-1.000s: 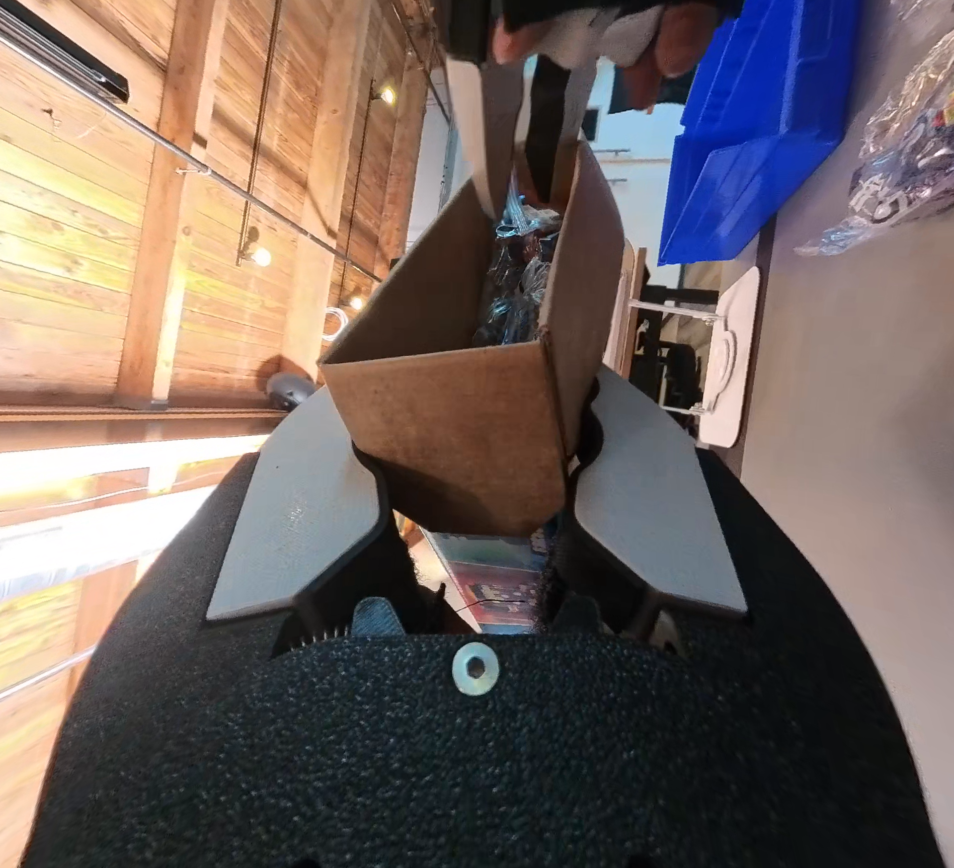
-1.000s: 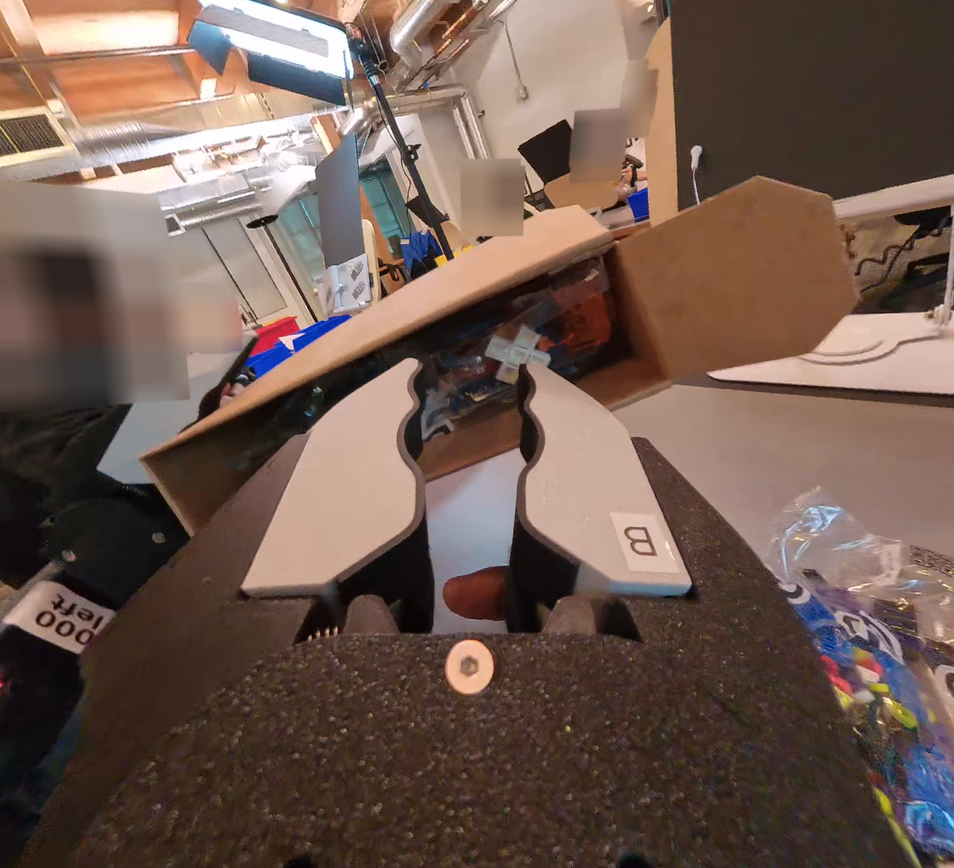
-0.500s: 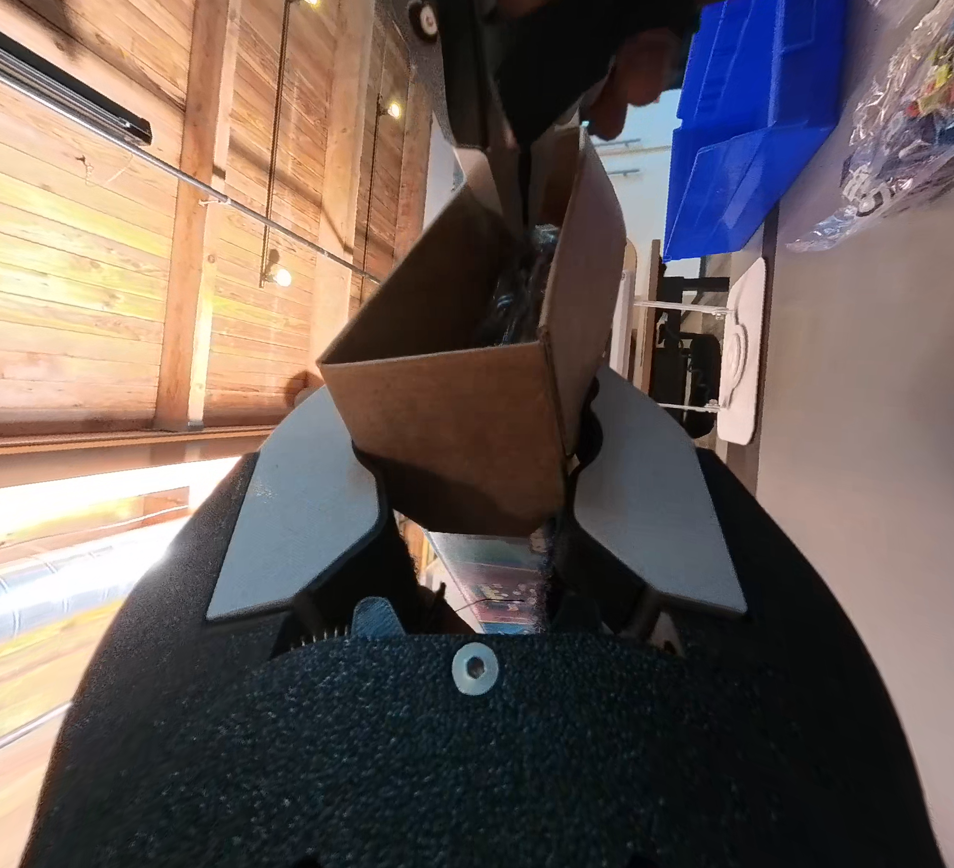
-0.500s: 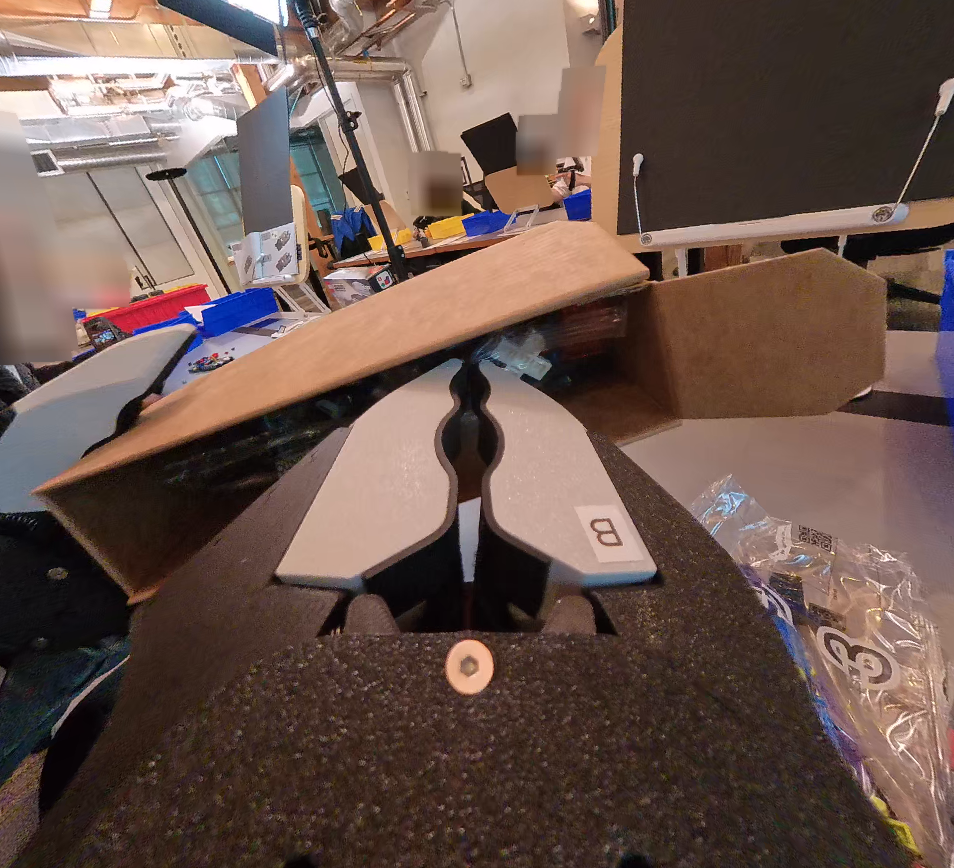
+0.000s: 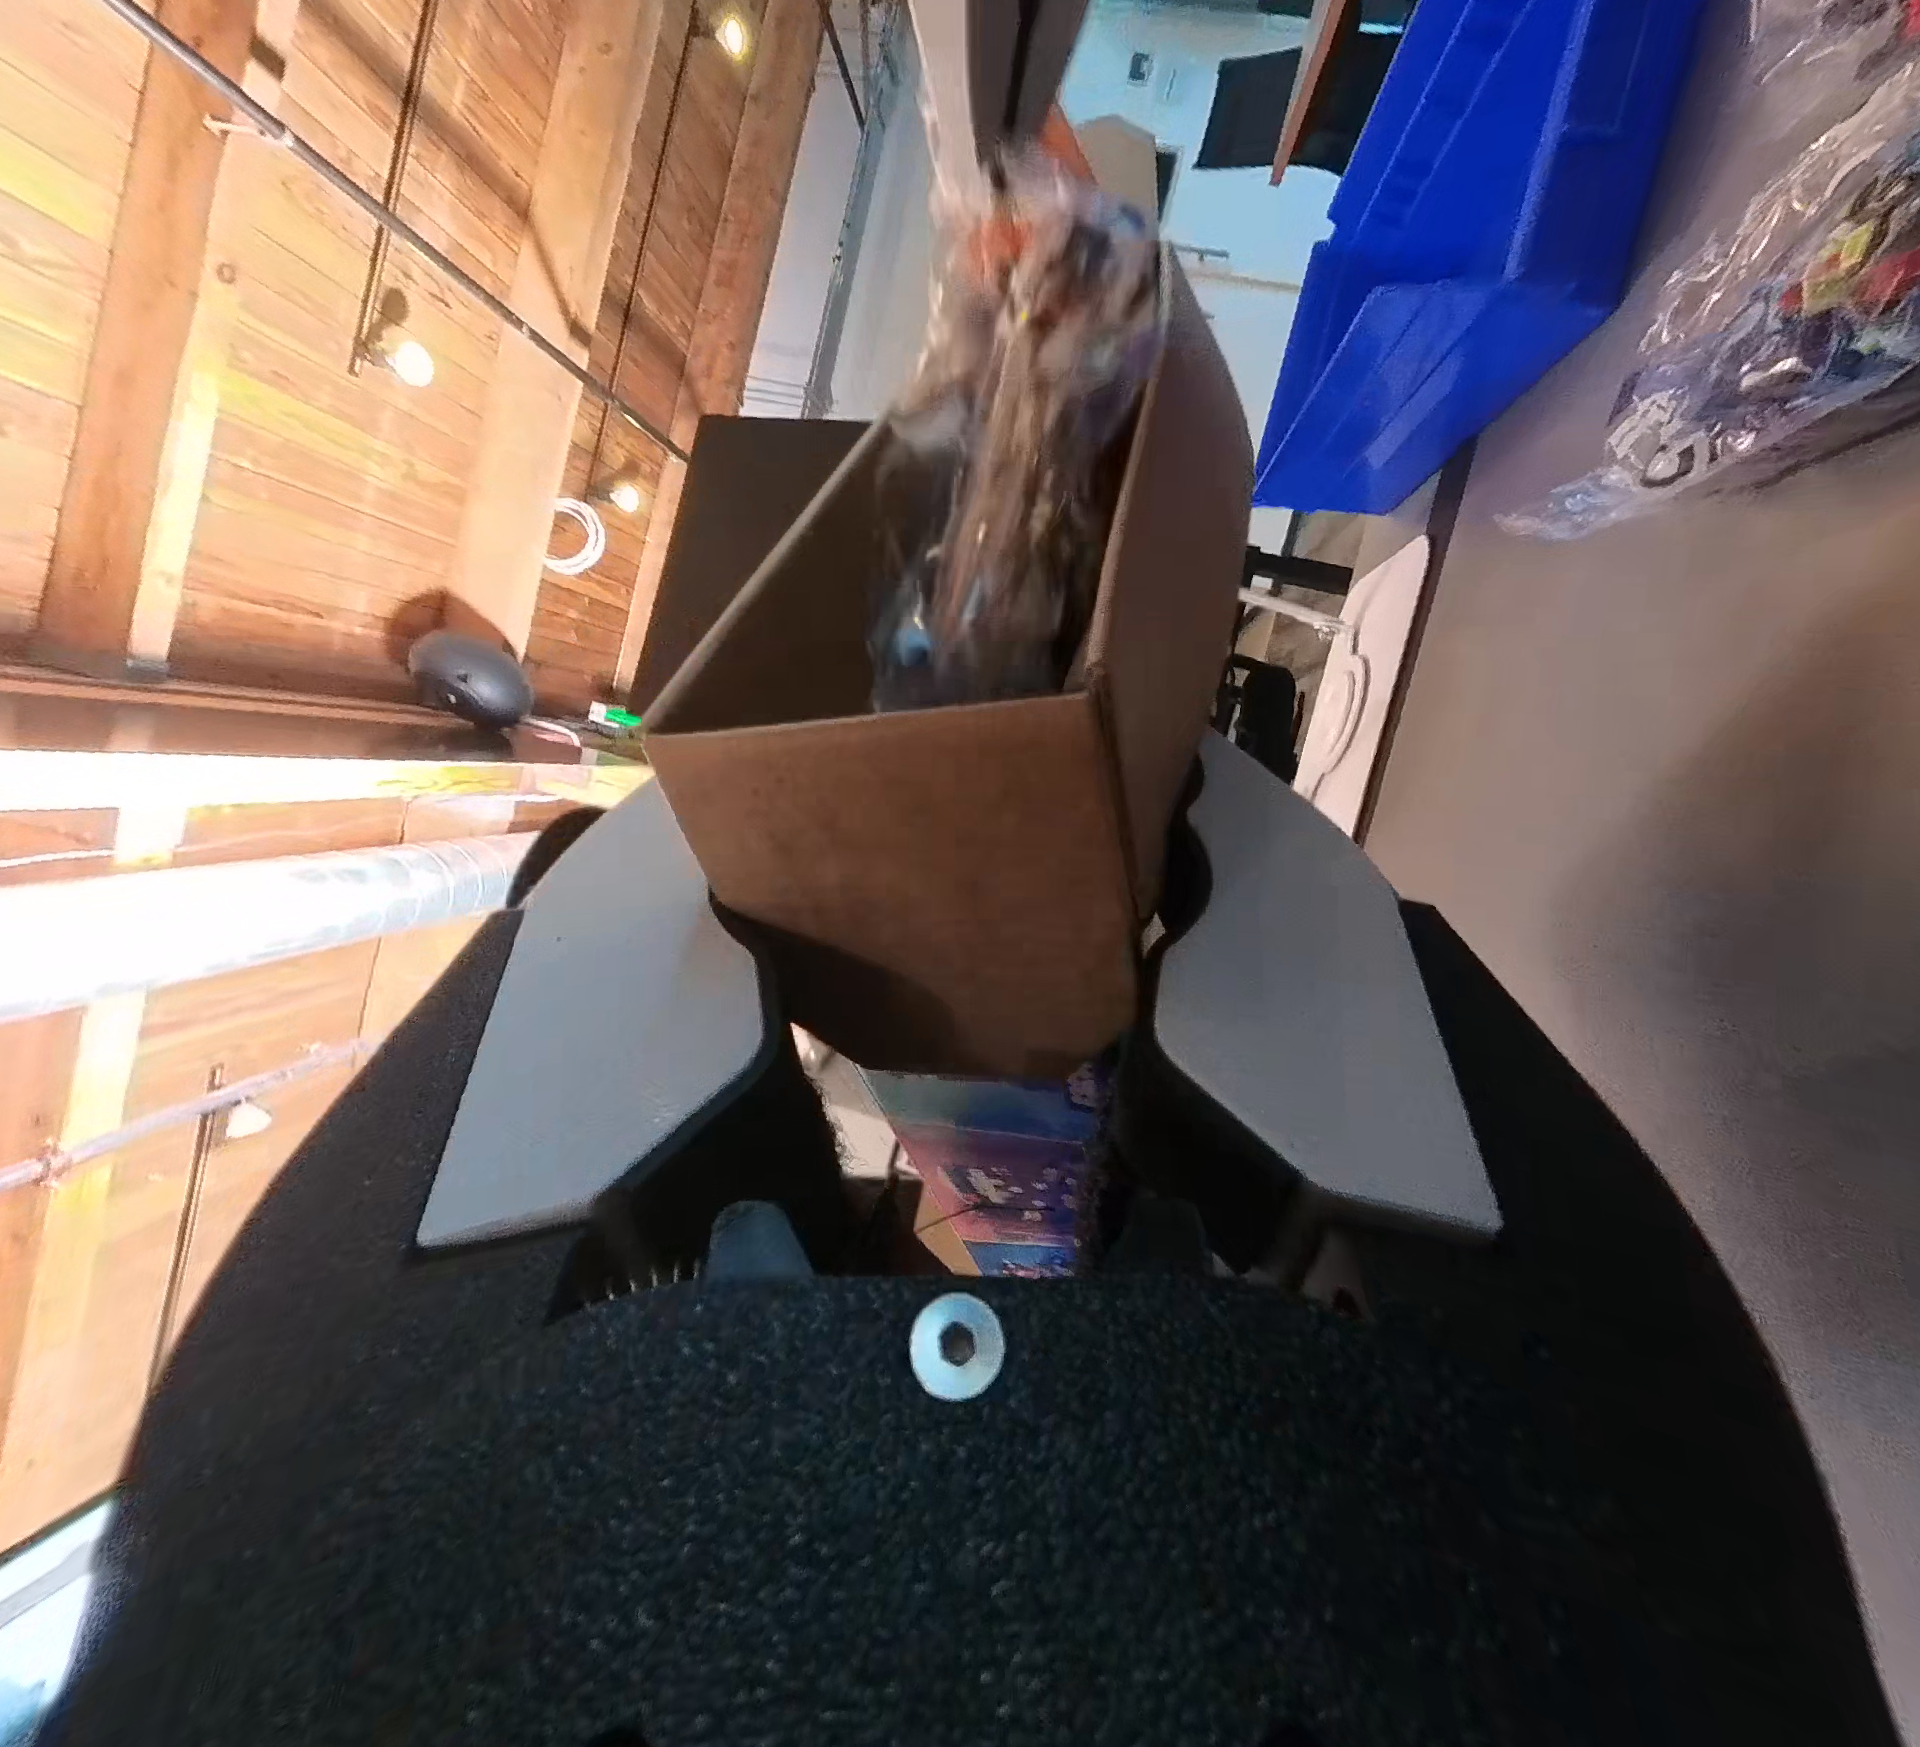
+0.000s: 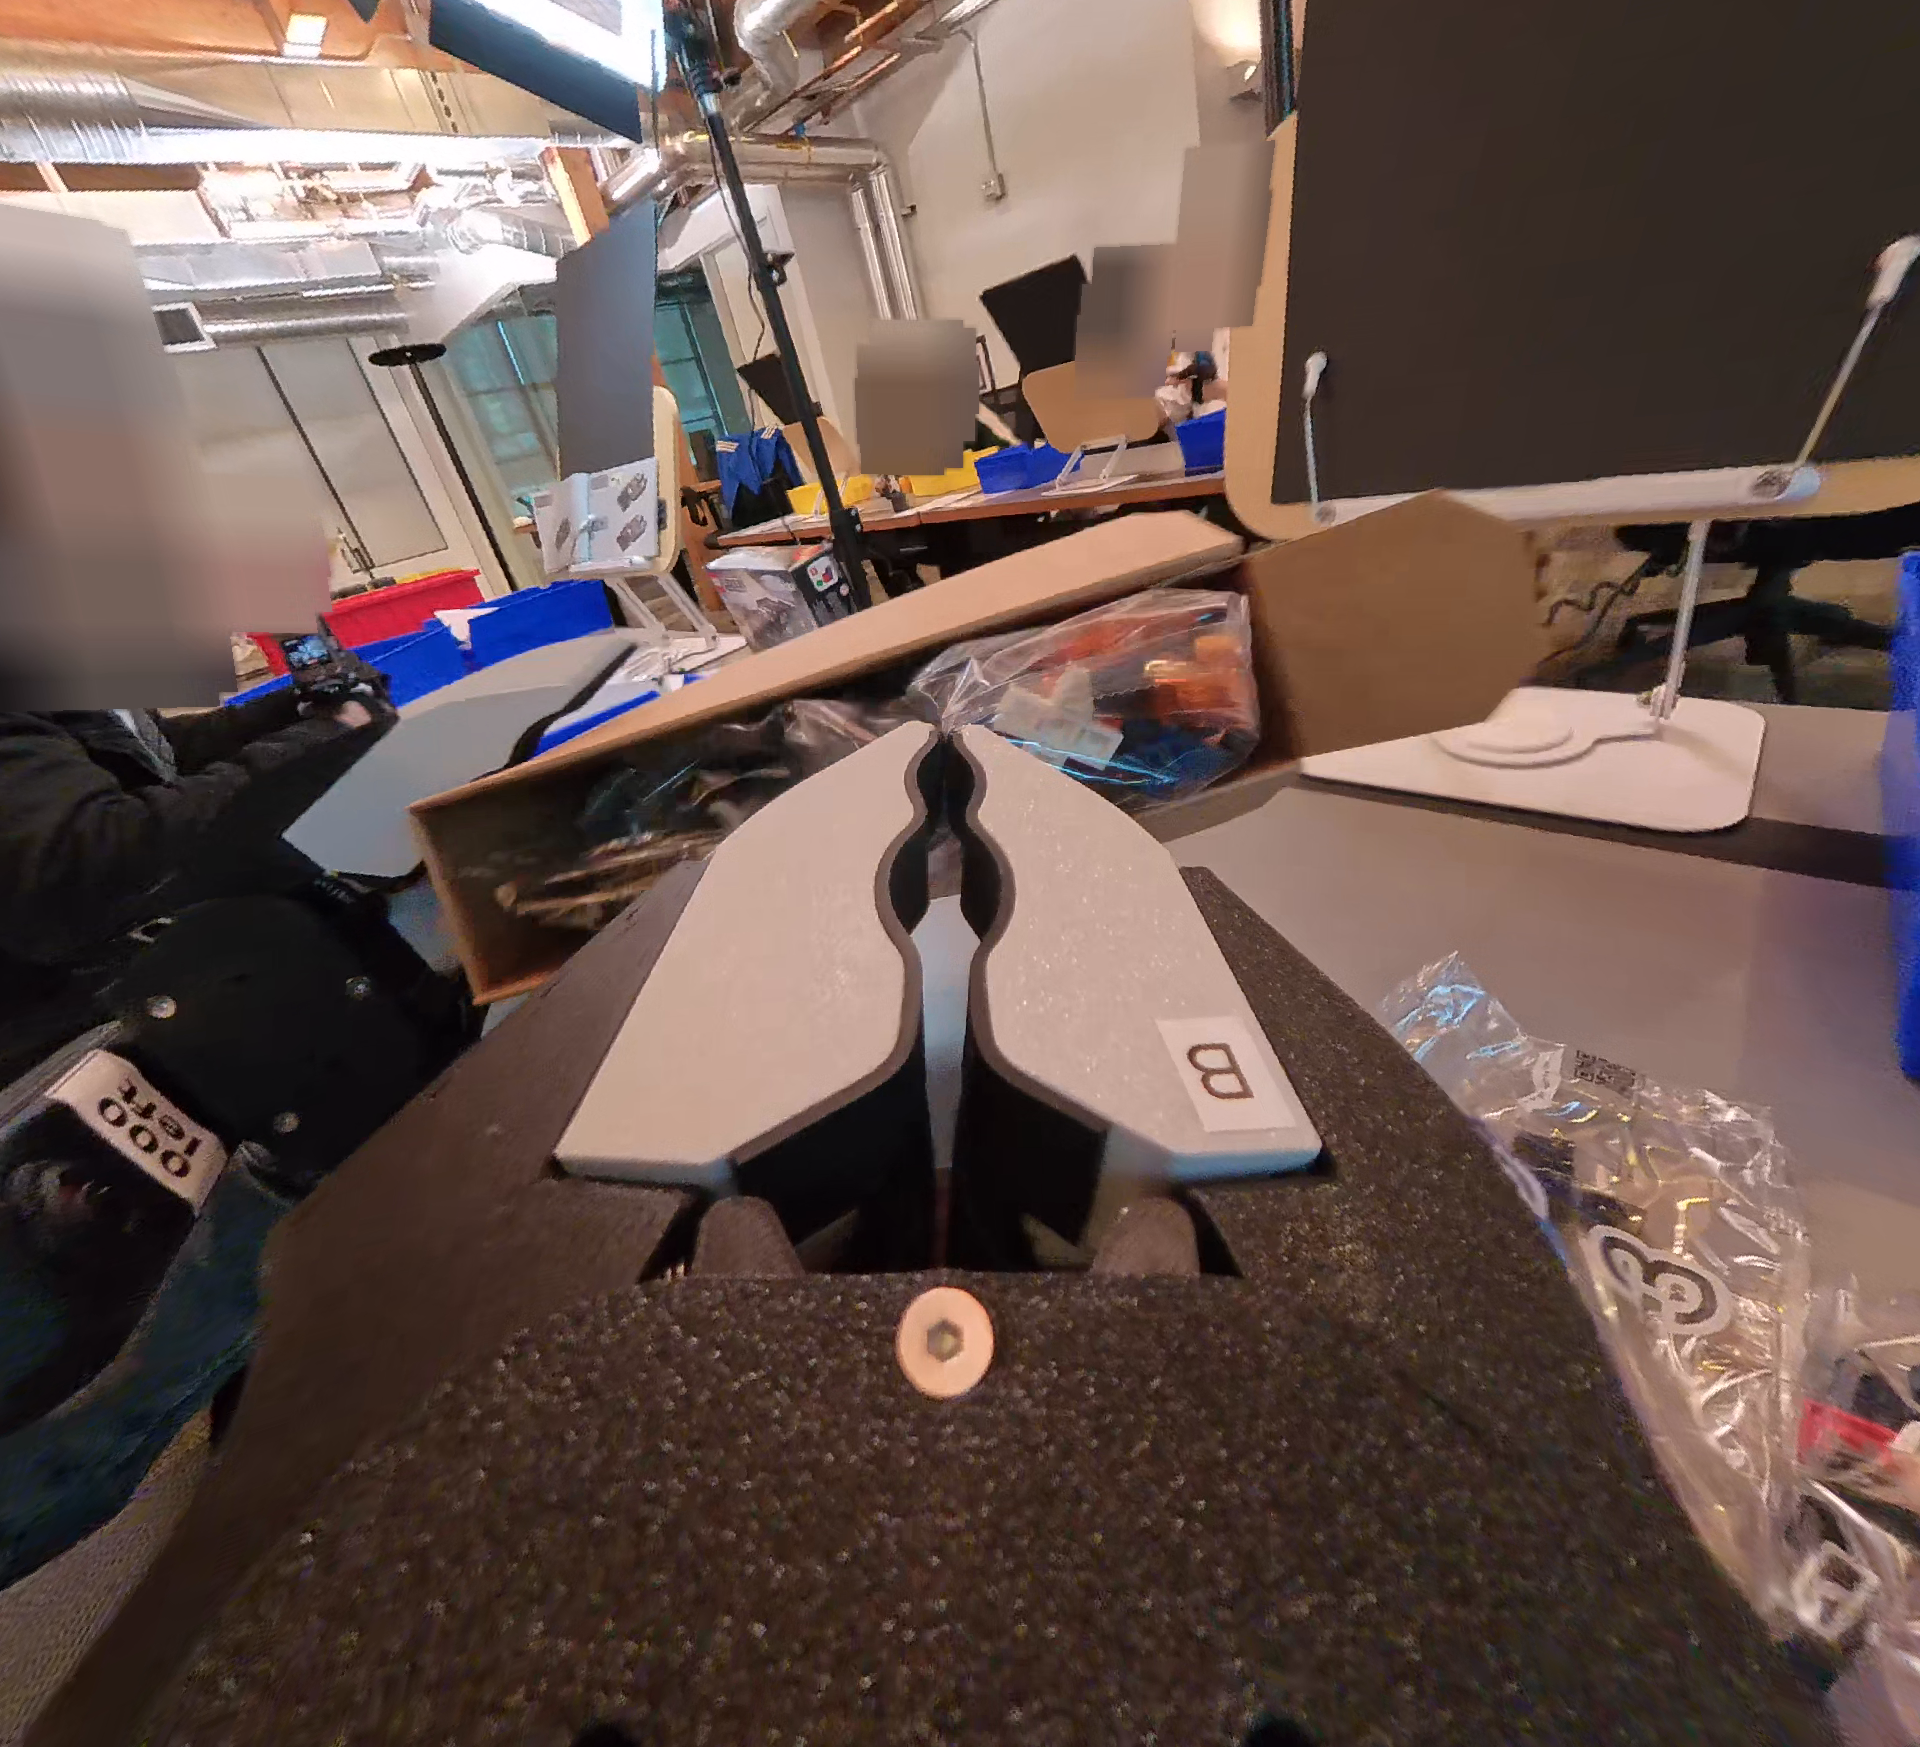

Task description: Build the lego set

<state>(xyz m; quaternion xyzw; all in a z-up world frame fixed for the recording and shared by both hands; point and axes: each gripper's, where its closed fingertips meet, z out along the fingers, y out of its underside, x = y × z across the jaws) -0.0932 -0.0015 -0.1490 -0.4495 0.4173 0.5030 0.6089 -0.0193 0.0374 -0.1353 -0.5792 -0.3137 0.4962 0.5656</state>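
Between the two grey fingers of the left gripper (image 5: 940, 824) sits one end of a brown cardboard box (image 5: 904, 887), lifted off the grey table (image 5: 1662, 866) and lying on its side; both fingers press against its opposite walls, so the box is clamped. Its open side faces the right gripper (image 6: 943, 741), whose fingers are pressed together at the tips on a pinch of a clear plastic bag (image 6: 1122, 689). That bag, filled with small orange, white and blue toy pieces, lies partly inside the box near its far end, beside a hexagonal end flap (image 6: 1392, 627) that sticks outward. In the left wrist view the bag is blurred, and it rises out of the box toward the right gripper's fingers at the top edge. More clear bags of small parts (image 6: 1704, 1302) lie on the table beside the right gripper. Blue plastic bins (image 5: 1507, 222) stand on the table farther off, next to a white stand base (image 6: 1590, 752) carrying a dark panel.
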